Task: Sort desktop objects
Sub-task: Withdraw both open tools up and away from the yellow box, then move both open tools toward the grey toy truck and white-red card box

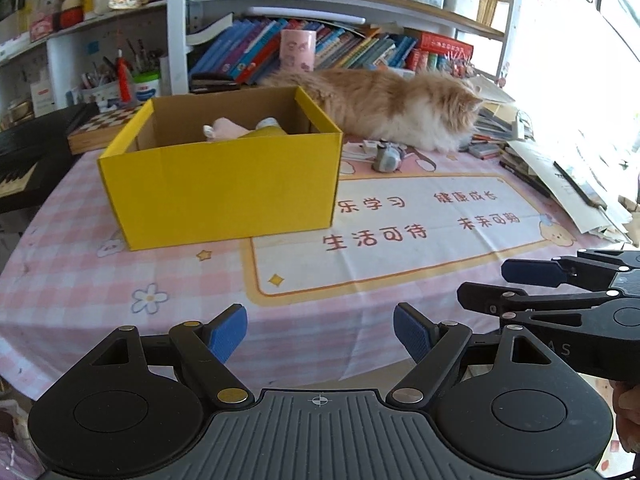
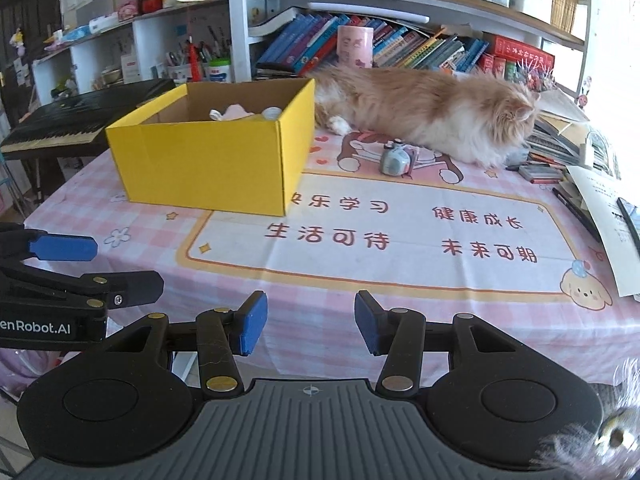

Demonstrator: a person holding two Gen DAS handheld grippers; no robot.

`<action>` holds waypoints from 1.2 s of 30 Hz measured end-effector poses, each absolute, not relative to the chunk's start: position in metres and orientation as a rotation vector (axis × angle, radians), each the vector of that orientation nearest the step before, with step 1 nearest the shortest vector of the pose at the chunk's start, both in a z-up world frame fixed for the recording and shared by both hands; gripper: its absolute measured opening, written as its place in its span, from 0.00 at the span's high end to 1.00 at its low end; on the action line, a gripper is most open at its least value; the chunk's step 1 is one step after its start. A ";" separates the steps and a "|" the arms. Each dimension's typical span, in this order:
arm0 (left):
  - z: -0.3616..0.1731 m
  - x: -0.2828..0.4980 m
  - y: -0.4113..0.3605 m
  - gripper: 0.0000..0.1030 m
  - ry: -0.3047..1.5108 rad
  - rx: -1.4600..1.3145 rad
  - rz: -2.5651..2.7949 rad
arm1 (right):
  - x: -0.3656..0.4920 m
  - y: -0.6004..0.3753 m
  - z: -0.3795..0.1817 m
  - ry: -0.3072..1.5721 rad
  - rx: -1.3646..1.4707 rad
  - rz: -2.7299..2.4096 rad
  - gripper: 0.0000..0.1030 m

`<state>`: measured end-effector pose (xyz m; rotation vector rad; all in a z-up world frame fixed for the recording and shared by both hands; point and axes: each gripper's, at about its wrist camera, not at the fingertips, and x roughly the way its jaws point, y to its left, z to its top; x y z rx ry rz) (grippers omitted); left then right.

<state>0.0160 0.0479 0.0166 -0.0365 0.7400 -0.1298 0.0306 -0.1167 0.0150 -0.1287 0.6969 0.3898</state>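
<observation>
Both left tongs and right tongs are held wide, empty; contents of the yellow box are mostly hidden by its walls

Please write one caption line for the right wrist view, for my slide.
Open right tool above the tablecloth, facing a yellow box, a small toy camera and a cat.

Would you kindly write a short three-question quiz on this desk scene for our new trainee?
1. True or false: the yellow box is empty.
2. Which lies nearest the small grey toy camera? A) keyboard B) cat C) chessboard
3. Fill in: both the left gripper and the right gripper are ____.

Key: 1 false, soft items show inside. 2 B, the cat lies just behind it. 3 open, holding nothing.
</observation>
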 end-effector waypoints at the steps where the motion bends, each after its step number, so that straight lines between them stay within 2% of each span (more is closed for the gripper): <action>1: 0.017 0.018 0.045 0.19 0.741 -0.037 -0.132 | 0.034 -0.118 0.015 0.698 -0.130 0.391 0.56; 36: 0.006 0.197 -0.115 0.19 0.774 0.028 -0.241 | 0.203 -0.274 0.007 0.776 -0.047 0.271 0.56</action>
